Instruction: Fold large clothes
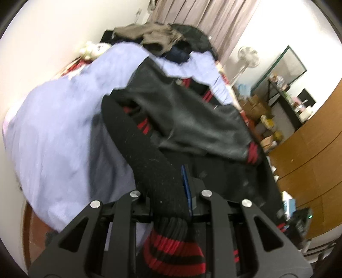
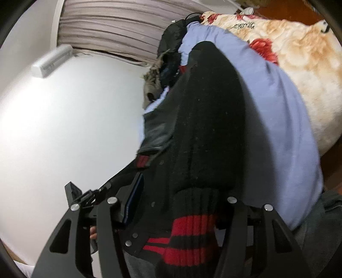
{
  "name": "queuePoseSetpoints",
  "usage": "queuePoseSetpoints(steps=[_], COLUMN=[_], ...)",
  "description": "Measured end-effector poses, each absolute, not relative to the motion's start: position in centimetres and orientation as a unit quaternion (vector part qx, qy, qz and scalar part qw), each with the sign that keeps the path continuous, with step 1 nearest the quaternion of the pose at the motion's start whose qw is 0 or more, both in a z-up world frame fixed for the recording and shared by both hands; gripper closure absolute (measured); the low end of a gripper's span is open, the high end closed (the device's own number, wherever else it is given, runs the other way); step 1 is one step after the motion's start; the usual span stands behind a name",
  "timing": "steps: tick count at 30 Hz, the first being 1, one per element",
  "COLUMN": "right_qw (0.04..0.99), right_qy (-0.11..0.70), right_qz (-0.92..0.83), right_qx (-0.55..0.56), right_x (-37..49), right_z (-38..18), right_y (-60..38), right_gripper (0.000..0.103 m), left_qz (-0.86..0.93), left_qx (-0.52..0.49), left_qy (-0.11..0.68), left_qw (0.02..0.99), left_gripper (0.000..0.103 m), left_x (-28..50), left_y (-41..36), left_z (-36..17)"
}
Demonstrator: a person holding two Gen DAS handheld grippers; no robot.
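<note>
Your left gripper (image 1: pixel 171 190) is clamped narrow on the black knit hem of the jacket (image 1: pixel 183 119), pads pressing bunched cloth just above the red-and-black ribbed band (image 1: pixel 171 254), which hangs below the fingers. That is a sensible grip: the ribbing is thick and gives the pads something to bite. The jacket, black knit body with grey leather-look sleeves and red-striped cuffs, lies spread lengthwise across the lilac sheet (image 1: pixel 53 139) on the bed, collar end toward the far heap of clothes (image 1: pixel 154 38) by the curtain (image 1: pixel 205 15), hem end at the near edge with you. Your right gripper (image 2: pixel 177 205) straddles another stretch of that hem: the jacket (image 2: pixel 205 119) passes between its fingers, striped band (image 2: pixel 188 235) below, but the jaws stand about half wide, and whether both pads press the cloth you cannot tell from this view; treat that side as unsecured. The sheet (image 2: pixel 277 119) shows right of the jacket, a floral blanket (image 2: pixel 299 53) beyond it. Judgement: two holds along the hem suit lifting the bottom edge and carrying it toward the collar for a crosswise fold. Risks: with one side loose the hem will skew, and the sleeve (image 1: pixel 203 128) lying over the body may slide off.
</note>
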State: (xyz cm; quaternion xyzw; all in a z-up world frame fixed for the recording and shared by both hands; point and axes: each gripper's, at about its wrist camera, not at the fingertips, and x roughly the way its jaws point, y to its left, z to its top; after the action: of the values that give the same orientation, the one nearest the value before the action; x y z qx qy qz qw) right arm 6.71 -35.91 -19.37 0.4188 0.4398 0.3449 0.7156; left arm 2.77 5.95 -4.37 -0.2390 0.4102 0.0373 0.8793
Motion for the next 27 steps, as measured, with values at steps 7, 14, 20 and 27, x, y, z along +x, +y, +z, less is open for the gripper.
queuePoseSetpoints(steps=[7, 14, 20, 27], right_qw=[0.708, 0.703, 0.701, 0.699], right_qy=[0.451, 0.465, 0.465, 0.467], right_qz=[0.346, 0.346, 0.344, 0.338], right_qx=[0.419, 0.412, 0.418, 0.422], right_x=[6.6, 6.1, 6.0, 6.0], right_z=[-19.8, -20.3, -20.5, -20.9], right_y=[-36.3, -37.3, -37.7, -37.6], right_gripper=[0.047, 0.047, 0.047, 0.046], left_qz=[-0.022, -0.131, -0.239, -0.309], left_qx=[-0.206, -0.112, 0.024, 0.078], left_qy=[0.394, 0.405, 0.431, 0.444], left_qw=[0.895, 0.898, 0.87, 0.837], left_gripper=[0.082, 0.082, 0.082, 0.081], left_x=[6.9, 10.4, 11.4, 12.6], left_y=[3.1, -3.0, -12.0, -19.8], left_z=[-0.2, 1.7, 1.6, -1.2])
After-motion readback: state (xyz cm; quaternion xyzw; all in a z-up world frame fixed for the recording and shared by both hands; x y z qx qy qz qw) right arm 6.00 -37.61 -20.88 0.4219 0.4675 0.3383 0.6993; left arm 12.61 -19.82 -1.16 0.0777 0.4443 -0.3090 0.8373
